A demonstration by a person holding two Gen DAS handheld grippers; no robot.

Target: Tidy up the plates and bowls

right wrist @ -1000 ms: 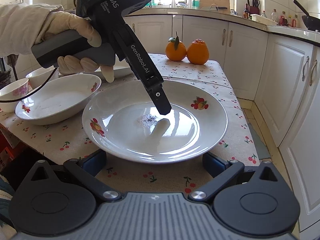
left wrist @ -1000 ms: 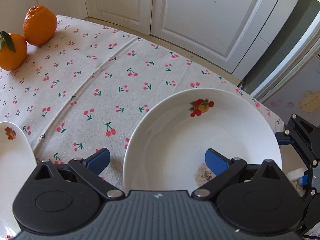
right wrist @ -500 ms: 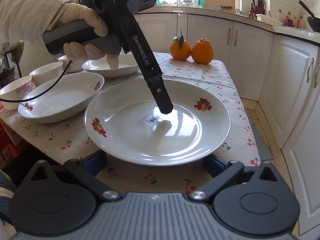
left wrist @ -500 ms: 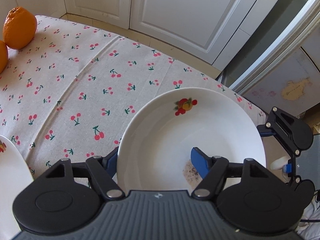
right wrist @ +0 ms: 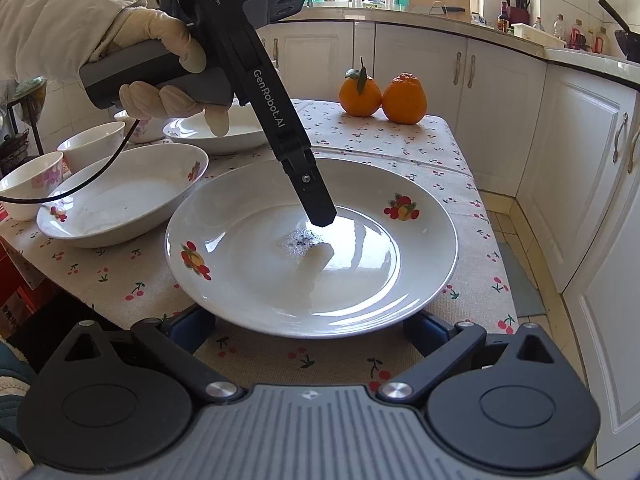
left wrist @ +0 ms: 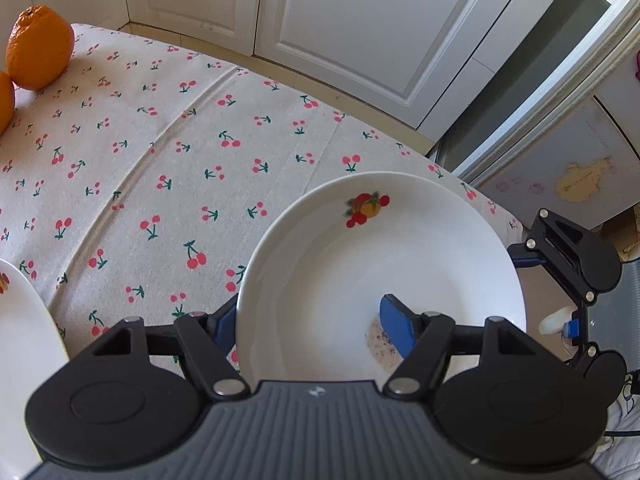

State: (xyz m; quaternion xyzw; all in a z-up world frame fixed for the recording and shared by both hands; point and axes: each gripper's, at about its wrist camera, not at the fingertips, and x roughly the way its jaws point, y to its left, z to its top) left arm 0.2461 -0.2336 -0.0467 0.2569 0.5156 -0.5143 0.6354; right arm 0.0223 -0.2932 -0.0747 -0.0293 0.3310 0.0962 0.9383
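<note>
A white plate (left wrist: 380, 264) with fruit prints lies on the cherry-print tablecloth (left wrist: 160, 152). My left gripper (left wrist: 308, 314) is shut on its rim, one blue pad inside the dish and the other against the outside edge. In the right wrist view, a gloved hand (right wrist: 160, 60) holds that left gripper, and its dark finger (right wrist: 316, 200) reaches down into the plate (right wrist: 248, 264). My right gripper (right wrist: 312, 328) stands open at the plate's near rim, with its fingers spread wide to either side of it. A dark speckled stain marks the plate's middle.
A deep fruit-print dish (right wrist: 120, 208), another plate (right wrist: 224, 132) and two small bowls (right wrist: 92, 148) stand to the left. Two oranges (right wrist: 382, 92) sit at the table's far end. White cabinets (right wrist: 580, 160) line the right side, close to the table's edge.
My left gripper's jaws have closed from wide open onto the plate's rim, the outer finger coming in against the edge. The right gripper and the plate have stayed where they were.
</note>
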